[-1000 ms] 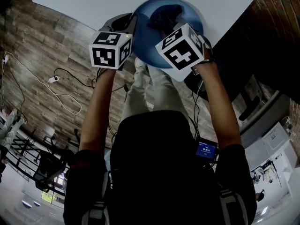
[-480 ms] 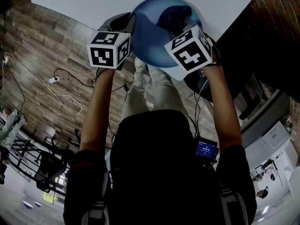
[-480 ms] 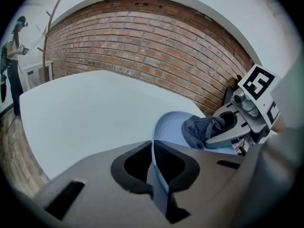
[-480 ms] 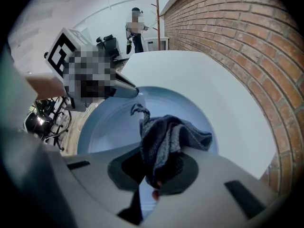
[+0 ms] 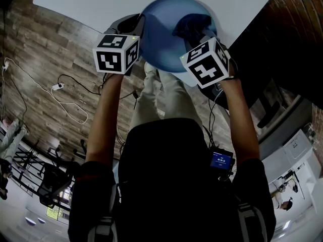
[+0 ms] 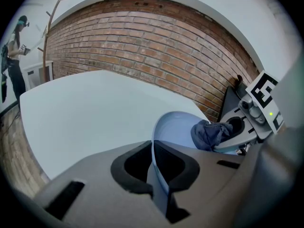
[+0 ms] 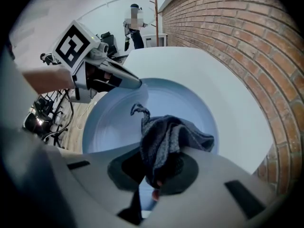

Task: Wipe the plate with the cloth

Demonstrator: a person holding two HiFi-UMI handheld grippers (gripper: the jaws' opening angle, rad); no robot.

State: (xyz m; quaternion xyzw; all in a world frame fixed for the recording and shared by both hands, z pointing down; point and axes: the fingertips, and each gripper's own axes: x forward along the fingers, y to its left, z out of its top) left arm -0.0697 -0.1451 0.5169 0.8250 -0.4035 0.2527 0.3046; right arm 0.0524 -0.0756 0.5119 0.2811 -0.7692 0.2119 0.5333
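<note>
A pale blue plate (image 5: 166,34) is held over the near edge of the white table (image 5: 91,4). My left gripper (image 6: 153,167) is shut on the plate's (image 6: 178,129) left rim, which passes edge-on between its jaws. My right gripper (image 7: 154,177) is shut on a dark blue-grey cloth (image 7: 166,139), and the bunched cloth (image 5: 192,24) lies on the right half of the plate (image 7: 114,120). In the left gripper view the cloth (image 6: 209,134) shows pressed against the plate under the right gripper. In the right gripper view the left gripper (image 7: 135,85) clamps the far rim.
A red brick wall (image 6: 156,56) runs along the table's far side. Wood floor with cables (image 5: 65,89) lies below me, at the left. A person (image 7: 135,25) stands far off near a coat stand (image 7: 155,8). A dark chair (image 6: 237,99) sits by the wall.
My right gripper has slid the cloth rightward and nearer across the plate. The left gripper and the plate have hardly moved.
</note>
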